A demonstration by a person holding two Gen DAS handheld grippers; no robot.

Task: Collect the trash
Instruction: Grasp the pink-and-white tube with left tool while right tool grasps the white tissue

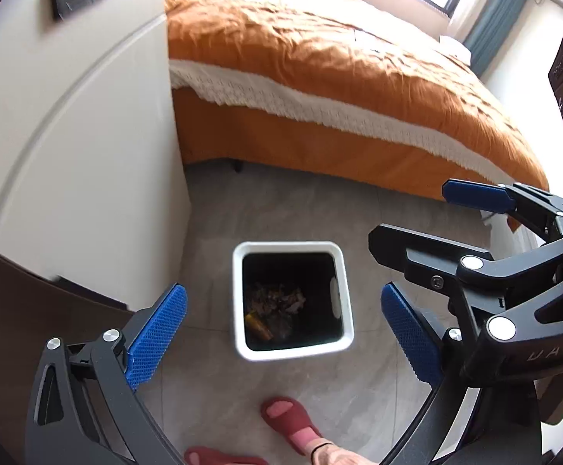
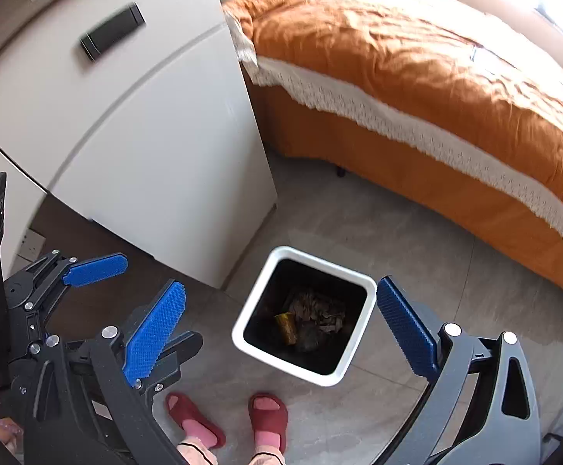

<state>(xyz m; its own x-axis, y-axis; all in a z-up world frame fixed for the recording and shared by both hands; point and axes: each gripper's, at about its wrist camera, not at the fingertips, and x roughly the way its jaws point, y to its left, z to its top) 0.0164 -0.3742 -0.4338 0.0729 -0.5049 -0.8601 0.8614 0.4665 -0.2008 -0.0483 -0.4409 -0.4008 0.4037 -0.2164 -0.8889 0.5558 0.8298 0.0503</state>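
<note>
Both claws wide apart above white bin.

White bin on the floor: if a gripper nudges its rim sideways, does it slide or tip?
Probably slides first: the white bin stands on smooth grey floor tiles. Likely light: it holds only some crumpled scraps and a yellow can-like item at the bottom. It looks deep and narrow, so a high push could tip it. Both the left gripper and right gripper are open and empty.
</note>
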